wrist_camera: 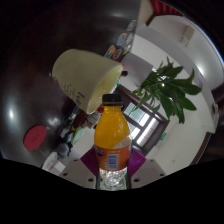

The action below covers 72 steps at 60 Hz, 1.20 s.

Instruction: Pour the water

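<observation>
Bottle [113, 140] with orange liquid, black cap on, blue label, sits upright between the fingers of the hand-held gripper [113, 168], low and close to the camera; purple pads [91, 160] hug its lower body from both sides, so the fingers read as pinching it (contact itself partly hidden by the bottle). Cream cup [85, 77] hangs above and just beside the cap, tilted, mouth facing toward the bottle; what carries it isn't visible. Behind: green leafy plant [170, 92], window [148, 120], a red round thing [36, 136] on a pale surface off to one side, too small to name. View looks tipped, so the bottle is probably lifted, not on a bench. Judgement: pour hasn't started and the cap looks closed, so nothing can come out yet. To do this well: keep the squeeze firm low on the body, bring the neck over the cup mouth, tilt slowly, watch the slick plastic doesn't rotate in the pads.
</observation>
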Each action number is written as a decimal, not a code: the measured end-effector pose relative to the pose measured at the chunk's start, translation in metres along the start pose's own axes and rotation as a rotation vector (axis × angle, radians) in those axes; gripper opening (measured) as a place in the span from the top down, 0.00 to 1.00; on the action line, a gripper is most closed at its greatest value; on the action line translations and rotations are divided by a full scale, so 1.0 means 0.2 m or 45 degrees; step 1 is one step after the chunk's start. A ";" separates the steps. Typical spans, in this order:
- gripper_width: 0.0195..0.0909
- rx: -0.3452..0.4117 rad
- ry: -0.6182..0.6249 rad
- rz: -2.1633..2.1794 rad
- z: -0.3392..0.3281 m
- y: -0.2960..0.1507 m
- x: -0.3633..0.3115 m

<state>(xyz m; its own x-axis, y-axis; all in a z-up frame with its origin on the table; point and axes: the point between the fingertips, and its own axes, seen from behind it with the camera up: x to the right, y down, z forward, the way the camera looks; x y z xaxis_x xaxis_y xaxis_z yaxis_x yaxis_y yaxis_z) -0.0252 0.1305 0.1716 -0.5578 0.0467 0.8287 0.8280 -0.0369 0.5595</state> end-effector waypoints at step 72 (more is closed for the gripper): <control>0.57 0.345 -0.438 2.719 -0.08 0.11 -0.37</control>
<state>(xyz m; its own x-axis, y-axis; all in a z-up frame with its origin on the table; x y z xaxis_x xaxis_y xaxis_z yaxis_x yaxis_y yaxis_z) 0.0345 0.1104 0.1227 0.9635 0.2663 -0.0278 0.0158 -0.1603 -0.9869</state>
